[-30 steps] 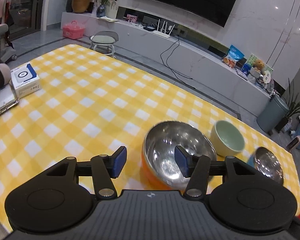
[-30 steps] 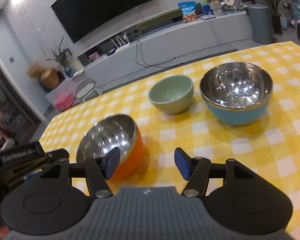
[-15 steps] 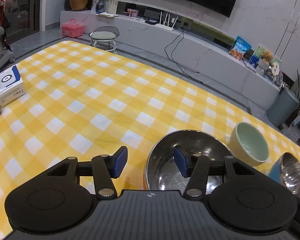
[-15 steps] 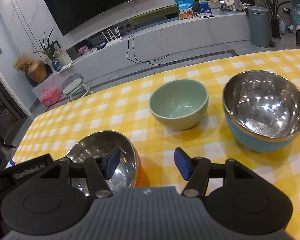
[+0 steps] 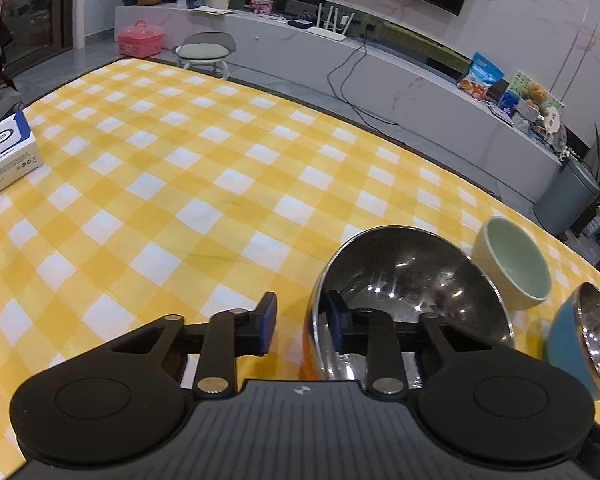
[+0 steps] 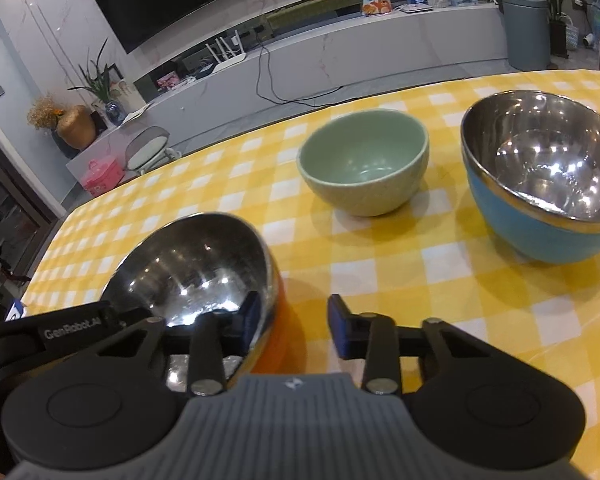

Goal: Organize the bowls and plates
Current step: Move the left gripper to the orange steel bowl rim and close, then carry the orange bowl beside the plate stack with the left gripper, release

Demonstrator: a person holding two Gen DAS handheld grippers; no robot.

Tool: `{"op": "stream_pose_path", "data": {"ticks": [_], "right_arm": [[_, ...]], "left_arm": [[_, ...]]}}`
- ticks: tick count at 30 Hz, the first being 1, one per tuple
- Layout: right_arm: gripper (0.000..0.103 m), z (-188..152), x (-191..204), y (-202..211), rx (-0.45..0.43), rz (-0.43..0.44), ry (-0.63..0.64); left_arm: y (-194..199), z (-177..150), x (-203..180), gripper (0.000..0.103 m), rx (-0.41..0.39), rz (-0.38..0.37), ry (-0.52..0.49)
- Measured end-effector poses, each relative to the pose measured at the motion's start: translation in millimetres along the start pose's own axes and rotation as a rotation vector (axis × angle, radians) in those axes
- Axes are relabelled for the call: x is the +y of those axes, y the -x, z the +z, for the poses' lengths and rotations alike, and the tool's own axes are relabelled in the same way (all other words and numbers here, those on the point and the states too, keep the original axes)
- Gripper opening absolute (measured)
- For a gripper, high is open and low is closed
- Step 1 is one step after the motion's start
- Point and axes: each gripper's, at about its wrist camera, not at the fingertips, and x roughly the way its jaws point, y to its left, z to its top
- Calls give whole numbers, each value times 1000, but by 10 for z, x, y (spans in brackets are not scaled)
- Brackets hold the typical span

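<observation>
The left gripper (image 5: 302, 326) is spread wide, with 1 blue pad inside the shiny steel bowl with the orange outside (image 5: 412, 300) and 1 pad outside its rim. The right gripper (image 6: 292, 322) is spread wide too, straddling the other side of that bowl (image 6: 196, 268). The bowl sits near, on the yellow checked tablecloth (image 6: 380, 280). Farther off are the small pale green bowl (image 6: 364, 160) and, at the right, the steel bowl with the blue outside (image 6: 540, 176).

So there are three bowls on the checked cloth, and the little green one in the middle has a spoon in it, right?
Not quite. There are three bowls on the checked cloth, but the green bowl between the orange bowl and the blue bowl is empty; the right wrist view shows its bare inside.
</observation>
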Motion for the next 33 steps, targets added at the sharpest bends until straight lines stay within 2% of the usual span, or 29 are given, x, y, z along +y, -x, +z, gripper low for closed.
{"op": "stream_pose_path", "data": {"ticks": [2,3,6,12,22,28,33], "right_arm": [[15,3,37,31,1,2,10],[13,0,47,42,2,3,13],[12,0,46,60,11,-9,4],[11,20,-38,165,25,0,-24],[11,-32,-102,663,16,30,5],[11,-76,-408,1018,72,63,-28],[11,-108,-686,1298,105,54,-48]], "left_arm": [[12,8,-52,16,9,-9,-16],[6,11,-79,13,11,-12,-28],[15,0,-145,13,8,4,-55],[162,-25,-190,11,10,-15,-60],[630,-106,-290,9,13,-44,-54],[891,-293,-499,9,56,-57,-104],[1038,-473,-679,10,107,-94,-112]]}}
